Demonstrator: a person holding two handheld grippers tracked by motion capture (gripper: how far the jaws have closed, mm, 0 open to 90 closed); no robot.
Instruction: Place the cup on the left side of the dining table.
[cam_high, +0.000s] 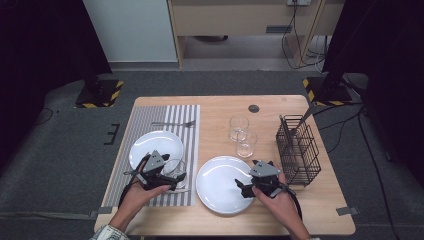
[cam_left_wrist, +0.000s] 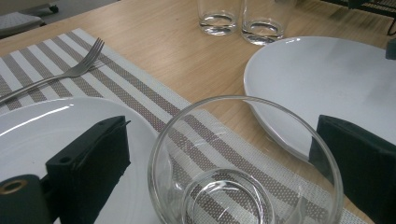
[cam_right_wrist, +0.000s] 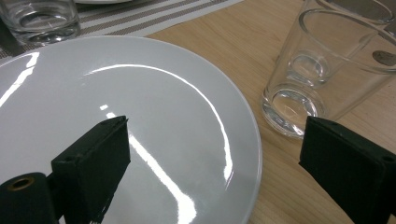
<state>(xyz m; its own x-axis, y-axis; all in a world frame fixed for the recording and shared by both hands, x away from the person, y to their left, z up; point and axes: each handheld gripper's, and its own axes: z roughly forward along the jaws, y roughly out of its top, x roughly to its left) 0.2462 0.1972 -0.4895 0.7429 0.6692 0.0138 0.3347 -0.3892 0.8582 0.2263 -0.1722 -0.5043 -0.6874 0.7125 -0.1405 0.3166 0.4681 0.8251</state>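
Left gripper view has the left gripper (cam_left_wrist: 219, 163) with jaws wide around a short glass (cam_left_wrist: 245, 172) on the striped mat (cam_left_wrist: 140, 100) near the surface's front edge, between two plates (cam_left_wrist: 322, 79), so an off-centre squeeze could tip it against either rim.

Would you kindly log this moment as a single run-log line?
left gripper: open, jaws either side of glass on striped mat | right gripper: open, over rim of white plate | nothing held
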